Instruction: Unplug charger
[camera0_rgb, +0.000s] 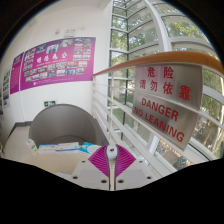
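My gripper (111, 153) is held up in the air, looking across a hall. Its two fingers stand close together, and the magenta pads (99, 160) nearly meet along the middle line. A small white rounded piece, which looks like the charger (111, 149), is pinched between the fingertips. Only its top end shows; the rest is hidden between the pads. No socket or cable is in view.
A glass railing panel (160, 100) with a red "DANGER" sign stands close ahead on the right. A white curved counter (55, 125) is to the left, below a wall with purple posters (60, 62). Tall windows (165, 40) fill the back right.
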